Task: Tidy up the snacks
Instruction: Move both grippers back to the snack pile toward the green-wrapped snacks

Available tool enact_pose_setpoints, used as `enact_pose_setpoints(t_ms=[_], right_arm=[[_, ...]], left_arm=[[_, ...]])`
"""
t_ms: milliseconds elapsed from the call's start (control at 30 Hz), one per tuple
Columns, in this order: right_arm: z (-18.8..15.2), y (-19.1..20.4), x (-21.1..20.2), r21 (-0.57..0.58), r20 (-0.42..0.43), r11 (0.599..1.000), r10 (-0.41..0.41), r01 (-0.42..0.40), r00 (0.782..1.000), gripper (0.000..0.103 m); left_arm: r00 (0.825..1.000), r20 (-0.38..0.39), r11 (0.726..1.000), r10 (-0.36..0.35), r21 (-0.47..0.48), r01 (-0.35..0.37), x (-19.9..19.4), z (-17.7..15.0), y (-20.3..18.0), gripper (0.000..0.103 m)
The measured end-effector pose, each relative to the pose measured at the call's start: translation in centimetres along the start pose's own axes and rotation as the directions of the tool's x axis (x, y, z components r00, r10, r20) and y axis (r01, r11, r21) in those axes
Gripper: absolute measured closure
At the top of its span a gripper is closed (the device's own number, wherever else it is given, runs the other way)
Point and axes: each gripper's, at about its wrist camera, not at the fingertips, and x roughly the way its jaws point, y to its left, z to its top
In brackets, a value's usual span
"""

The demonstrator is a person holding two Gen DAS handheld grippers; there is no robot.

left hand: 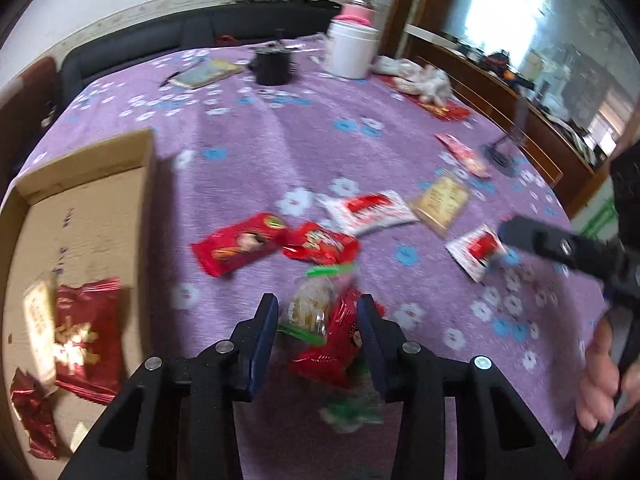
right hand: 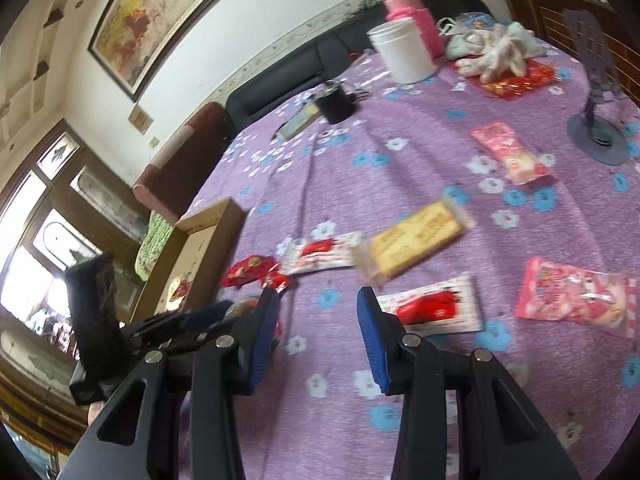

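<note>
Snack sorting partly done: a few packets boxed, most on the table.

My left gripper (left hand: pixel 318 320) is spread wide around a clear-and-green cracker packet (left hand: pixel 310 310) lying on a crinkly red foil packet (left hand: pixel 340 344), not yet pinching either. My right gripper (right hand: pixel 318 312) is released too, empty, over the purple flowered tablecloth (right hand: pixel 400 168) beside a white packet with a red label (right hand: pixel 430 310). I judge the job early: the shallow cardboard box (left hand: pixel 86 184) holds only a few dark red packets (left hand: pixel 86 336). Only the left view shows the box's contents; only the right view shows the two pink packets (right hand: pixel 576 300) and the tan biscuit bar (right hand: pixel 412 240) clearly.
</note>
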Motion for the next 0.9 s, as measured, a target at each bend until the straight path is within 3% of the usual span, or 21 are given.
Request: enact_pose_setpoints(t_ms=[167, 367, 500, 633, 700, 833, 900], right_arm=[[0.8, -2.0, 0.3, 0.026, 0.007, 0.995, -0.092, 0.091, 0.996, 0.061], [0.9, -3.6, 2.1, 0.024, -0.016, 0.990, -0.140, 0.141, 0.990, 0.060], [0.5, -2.8, 1.9, 0.005, -0.055, 0.995, -0.101, 0.101, 0.993, 0.054], [-0.7, -1.5, 1.8, -0.016, -0.162, 0.999, 0.031, -0.034, 0.986, 0.054], [-0.9, -1.4, 1.2, -0.008, -0.176, 0.997, 0.078, -0.081, 0.981, 0.054], [-0.7, -0.8, -0.1, -0.143, -0.113, 0.988, -0.072, 0.055, 0.991, 0.054], [-0.8, -0.2, 0.0, -0.215, -0.133, 0.975, -0.084, 0.054, 0.988, 0.052]], left_arm=[[1.000, -0.006, 0.999, -0.012, 0.033, 0.013, 0.2, -0.2, -1.1, 0.060], [0.998, 0.000, 0.998, -0.059, -0.032, 0.059, 0.1, 0.1, 0.0, 0.060], [0.998, 0.007, 0.997, -0.068, -0.044, 0.068, 0.0, 0.2, 0.1, 0.060], [0.998, 0.010, 0.997, -0.066, -0.042, 0.066, 0.1, 0.2, 0.0, 0.060], [0.998, 0.010, 0.997, -0.070, -0.041, 0.070, 0.1, 0.2, -0.1, 0.060], [0.995, 0.042, 0.996, -0.091, -0.010, 0.091, -0.5, 0.1, -0.7, 0.064], [0.995, 0.047, 0.997, -0.083, 0.004, 0.083, -0.5, 0.1, -1.0, 0.068]])
